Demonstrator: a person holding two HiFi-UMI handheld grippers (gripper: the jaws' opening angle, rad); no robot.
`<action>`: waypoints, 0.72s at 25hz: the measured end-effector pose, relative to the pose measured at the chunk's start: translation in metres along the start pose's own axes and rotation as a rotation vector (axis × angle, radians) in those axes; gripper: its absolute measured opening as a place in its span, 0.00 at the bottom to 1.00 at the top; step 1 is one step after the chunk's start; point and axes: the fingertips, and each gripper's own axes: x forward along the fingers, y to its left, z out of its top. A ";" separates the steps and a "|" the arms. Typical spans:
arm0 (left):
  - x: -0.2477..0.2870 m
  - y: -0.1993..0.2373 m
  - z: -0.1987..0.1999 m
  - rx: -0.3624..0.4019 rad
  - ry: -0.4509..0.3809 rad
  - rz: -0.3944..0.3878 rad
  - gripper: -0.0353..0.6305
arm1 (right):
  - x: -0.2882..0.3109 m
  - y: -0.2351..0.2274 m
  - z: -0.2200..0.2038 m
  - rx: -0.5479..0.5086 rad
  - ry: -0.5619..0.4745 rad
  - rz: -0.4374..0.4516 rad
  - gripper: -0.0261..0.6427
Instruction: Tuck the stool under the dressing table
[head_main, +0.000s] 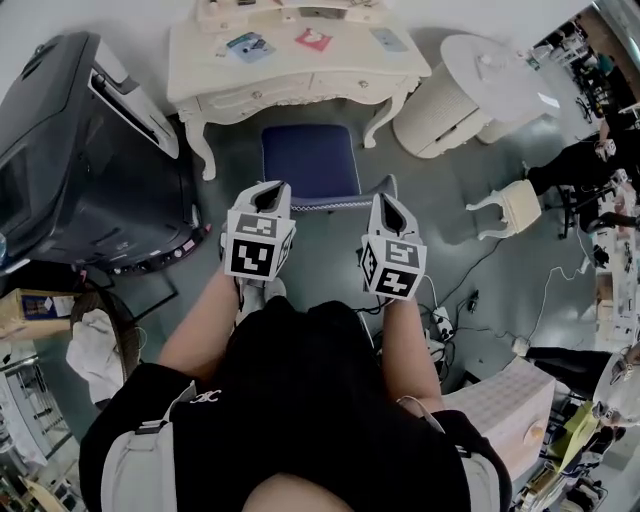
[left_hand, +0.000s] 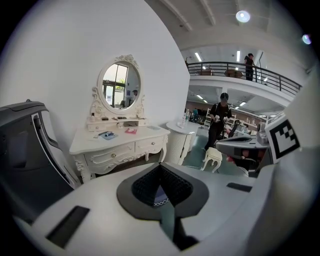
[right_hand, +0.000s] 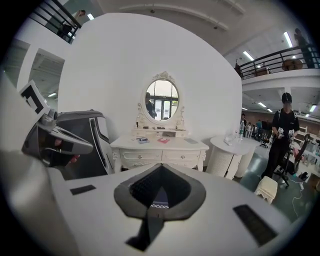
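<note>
Blue padded stool (head_main: 308, 162), white-trimmed near edge, upright on floor (head_main: 440, 205). Far edge sits at the kneehole, and most of the seat is out in front. Cream dressing table (head_main: 285, 64), carved, curved-legged, small items on its surface.

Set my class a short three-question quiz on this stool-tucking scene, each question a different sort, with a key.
1. True or false: the blue stool is hidden completely under the dressing table.
2. In the head view, what stands left of the dressing table? A. a large black chair B. a round white cabinet C. a small white stool
3. Fill in: the jaws of the left gripper and right gripper are both ____.
Key: 1 false, its seat shows in front of the table; 2 A; 3 shut.
</note>
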 end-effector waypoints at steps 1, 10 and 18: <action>0.001 0.003 -0.001 -0.002 0.004 -0.002 0.05 | 0.002 0.001 0.000 -0.005 0.008 0.000 0.05; 0.005 0.017 -0.020 -0.030 0.052 -0.013 0.05 | 0.025 -0.002 -0.011 -0.091 0.042 0.044 0.05; 0.020 0.016 -0.029 -0.023 0.068 0.032 0.05 | 0.043 -0.030 -0.028 -0.141 0.089 0.079 0.05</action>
